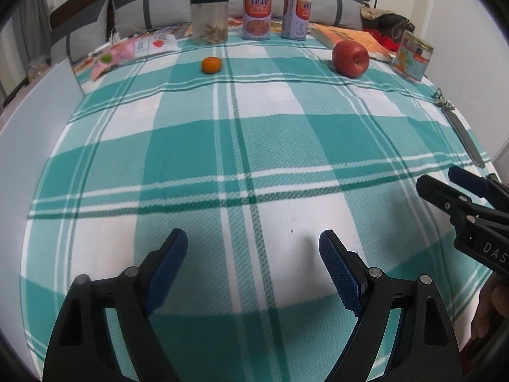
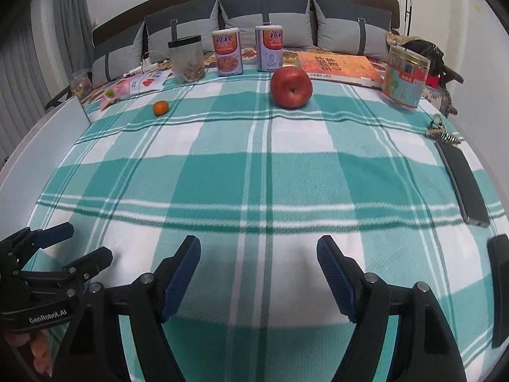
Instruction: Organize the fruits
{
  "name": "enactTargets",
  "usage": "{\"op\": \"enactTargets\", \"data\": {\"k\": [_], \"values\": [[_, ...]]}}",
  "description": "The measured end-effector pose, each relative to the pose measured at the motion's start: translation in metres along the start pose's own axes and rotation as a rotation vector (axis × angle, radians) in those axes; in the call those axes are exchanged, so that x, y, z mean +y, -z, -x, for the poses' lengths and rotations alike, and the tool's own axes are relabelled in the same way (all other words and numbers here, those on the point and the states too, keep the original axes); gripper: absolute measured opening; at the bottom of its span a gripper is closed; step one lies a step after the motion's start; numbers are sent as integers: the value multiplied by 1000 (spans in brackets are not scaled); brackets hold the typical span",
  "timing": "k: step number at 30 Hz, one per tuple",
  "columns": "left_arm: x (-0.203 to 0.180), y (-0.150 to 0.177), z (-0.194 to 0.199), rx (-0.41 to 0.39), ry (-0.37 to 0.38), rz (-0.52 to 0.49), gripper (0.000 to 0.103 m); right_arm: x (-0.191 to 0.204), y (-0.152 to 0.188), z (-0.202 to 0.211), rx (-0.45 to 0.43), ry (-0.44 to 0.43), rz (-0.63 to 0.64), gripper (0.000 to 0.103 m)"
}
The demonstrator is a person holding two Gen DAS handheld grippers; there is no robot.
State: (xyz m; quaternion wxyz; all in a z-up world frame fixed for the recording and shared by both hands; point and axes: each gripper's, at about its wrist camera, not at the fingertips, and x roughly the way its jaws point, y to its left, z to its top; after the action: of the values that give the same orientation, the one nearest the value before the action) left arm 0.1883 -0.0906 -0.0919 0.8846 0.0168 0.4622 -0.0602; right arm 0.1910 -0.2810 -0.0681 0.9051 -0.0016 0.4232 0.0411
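A red apple (image 1: 350,58) (image 2: 291,87) lies on the teal plaid cloth (image 1: 254,159) (image 2: 254,175) at the far right. A small orange tangerine (image 1: 211,64) (image 2: 160,108) lies at the far left. My left gripper (image 1: 253,245) is open and empty, low over the near cloth; it also shows in the right wrist view (image 2: 86,242). My right gripper (image 2: 258,251) is open and empty beside it, and shows in the left wrist view (image 1: 440,180). Both fruits are far ahead of both grippers.
At the back stand a clear jar (image 1: 209,19), two printed cans (image 1: 257,16) (image 1: 296,16), an orange book (image 2: 337,67) and a labelled jar (image 2: 404,78). A dark phone (image 2: 464,181) and keys (image 2: 440,133) lie at the right edge. A white board (image 1: 38,121) stands left.
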Motion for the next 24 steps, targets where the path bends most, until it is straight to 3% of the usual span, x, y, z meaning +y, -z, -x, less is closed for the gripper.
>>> {"op": "enactTargets", "data": {"k": [7, 12, 18, 22, 24], "values": [[-2, -7, -15, 9, -6, -6, 87, -5, 0, -15, 1, 38, 18, 76], [17, -27, -12, -40, 57, 7, 86, 2, 9, -20, 23, 34, 36, 76], [51, -101, -42, -91, 48, 21, 86, 12, 12, -16, 24, -17, 45, 76], [61, -154, -82, -78, 48, 35, 84, 16, 7, -11, -1, -38, 56, 78], [64, -170, -99, -66, 43, 52, 76, 13, 6, -9, -6, -48, 45, 79]]}}
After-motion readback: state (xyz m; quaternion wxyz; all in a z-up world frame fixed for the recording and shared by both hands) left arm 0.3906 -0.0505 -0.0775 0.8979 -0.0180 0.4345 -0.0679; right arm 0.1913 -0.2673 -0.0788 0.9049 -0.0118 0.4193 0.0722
